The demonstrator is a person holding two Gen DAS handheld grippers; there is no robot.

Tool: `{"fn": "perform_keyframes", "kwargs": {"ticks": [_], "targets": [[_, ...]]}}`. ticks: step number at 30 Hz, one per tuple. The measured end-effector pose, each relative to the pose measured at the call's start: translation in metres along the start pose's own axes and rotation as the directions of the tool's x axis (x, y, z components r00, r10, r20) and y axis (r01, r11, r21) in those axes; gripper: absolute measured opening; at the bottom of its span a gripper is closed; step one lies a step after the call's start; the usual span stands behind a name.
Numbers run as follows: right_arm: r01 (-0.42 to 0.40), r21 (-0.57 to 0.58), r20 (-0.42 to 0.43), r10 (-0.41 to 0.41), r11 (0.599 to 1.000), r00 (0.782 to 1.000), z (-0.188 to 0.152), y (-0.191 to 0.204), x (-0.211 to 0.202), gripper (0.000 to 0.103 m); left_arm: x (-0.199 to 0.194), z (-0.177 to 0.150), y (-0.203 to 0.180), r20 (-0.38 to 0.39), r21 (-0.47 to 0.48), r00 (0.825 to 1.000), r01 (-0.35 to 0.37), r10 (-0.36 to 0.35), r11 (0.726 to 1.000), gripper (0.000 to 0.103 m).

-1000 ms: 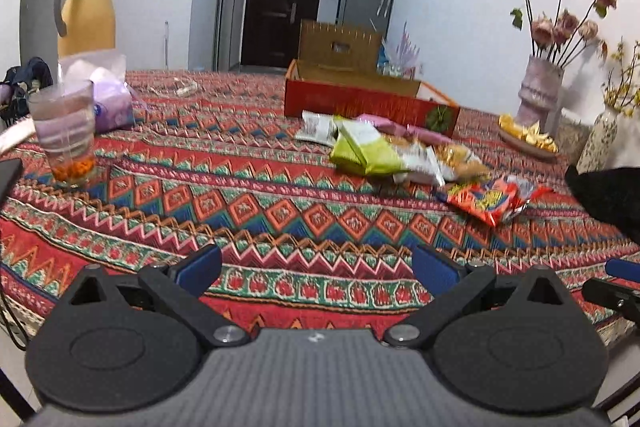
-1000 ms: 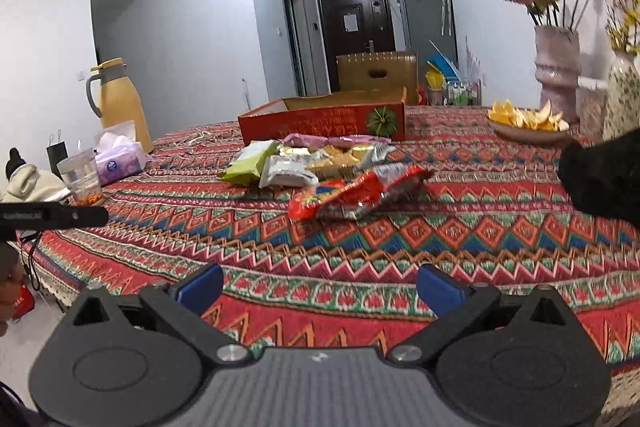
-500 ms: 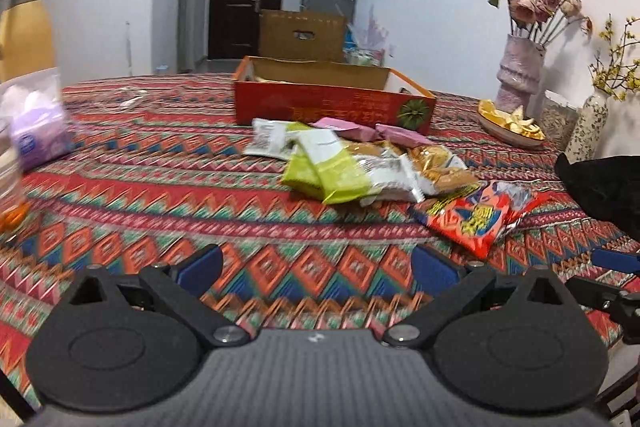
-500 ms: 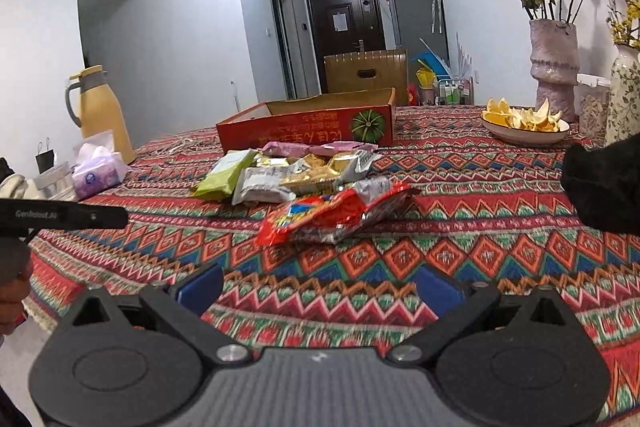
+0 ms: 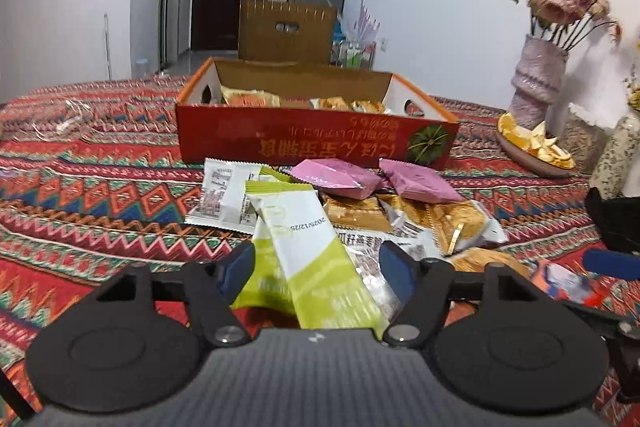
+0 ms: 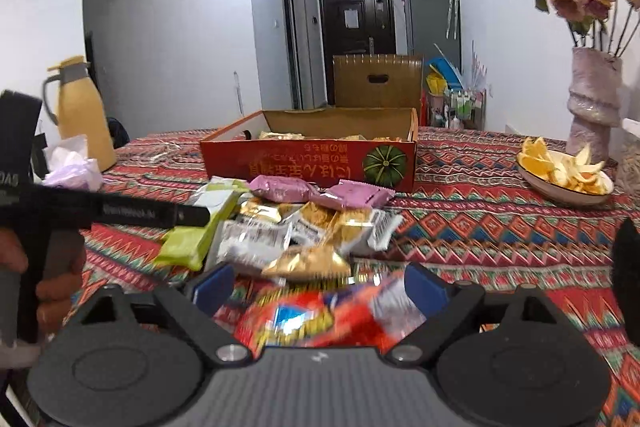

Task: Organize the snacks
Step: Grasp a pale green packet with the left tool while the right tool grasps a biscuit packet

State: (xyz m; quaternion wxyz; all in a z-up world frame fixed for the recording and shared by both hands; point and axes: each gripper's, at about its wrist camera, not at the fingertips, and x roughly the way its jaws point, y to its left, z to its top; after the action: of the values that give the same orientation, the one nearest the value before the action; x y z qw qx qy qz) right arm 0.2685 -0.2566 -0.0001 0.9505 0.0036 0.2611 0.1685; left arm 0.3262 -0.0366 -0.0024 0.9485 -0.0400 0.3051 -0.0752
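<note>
From the left wrist, the red cardboard box (image 5: 316,139) already holds several packets, but a heap remains just before it. The left gripper (image 5: 316,267) is closing around a green-and-white packet (image 5: 316,255), pads not yet pressing.

From the right wrist, the right gripper (image 6: 320,287) is closing over a blurred red packet (image 6: 320,319), probably still ungrasped. The patterned tablecloth (image 6: 480,227) reaches beyond the box toward a dark door (image 6: 356,39).

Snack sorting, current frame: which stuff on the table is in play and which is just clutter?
In play: green packet between the closing left gripper jaws; red packet between the closing right gripper jaws; pink packets; gold packets; red box.

Clutter: yellow jug, tissue pack, flower vase, peel plate.
</note>
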Motion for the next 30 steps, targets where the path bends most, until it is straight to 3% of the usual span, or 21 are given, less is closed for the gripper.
{"fn": "perform_keyframes", "kwargs": {"ticks": [4, 7, 9, 10, 18, 30], "targets": [[-0.001, 0.013, -0.052, 0.002, 1.000, 0.999, 0.011, 0.003, 0.044, 0.088, 0.021, 0.002, 0.008, -0.032, -0.035, 0.999, 0.006, -0.007, 0.999, 0.068], [0.007, -0.014, -0.104, -0.008, 1.000, 0.995, 0.012, 0.010, 0.074, 0.076, 0.028, 0.002, 0.009, -0.027, -0.031, 1.000, 0.012, -0.013, 0.999, 0.065], [0.025, -0.031, -0.128, -0.029, 0.999, 0.991, 0.009, 0.011, 0.085, 0.058, 0.029, 0.002, 0.009, -0.019, -0.016, 1.000, 0.017, -0.017, 1.000, 0.046], [0.027, -0.026, -0.132, -0.030, 0.999, 0.991, 0.008, 0.009, 0.087, 0.057, 0.028, 0.003, 0.010, -0.018, -0.012, 1.000, 0.025, -0.025, 1.000, 0.043], [0.035, -0.005, -0.088, -0.035, 0.999, 0.996, 0.004, 0.003, 0.052, 0.047, -0.001, -0.002, 0.016, -0.015, -0.034, 0.999, 0.042, -0.043, 0.999, 0.037], [0.009, -0.019, 0.033, -0.008, 1.000, 0.999, -0.004, 0.024, -0.045, 0.046, -0.124, -0.033, 0.004, 0.086, -0.003, 0.996, 0.029, -0.029, 1.000, 0.038]]}}
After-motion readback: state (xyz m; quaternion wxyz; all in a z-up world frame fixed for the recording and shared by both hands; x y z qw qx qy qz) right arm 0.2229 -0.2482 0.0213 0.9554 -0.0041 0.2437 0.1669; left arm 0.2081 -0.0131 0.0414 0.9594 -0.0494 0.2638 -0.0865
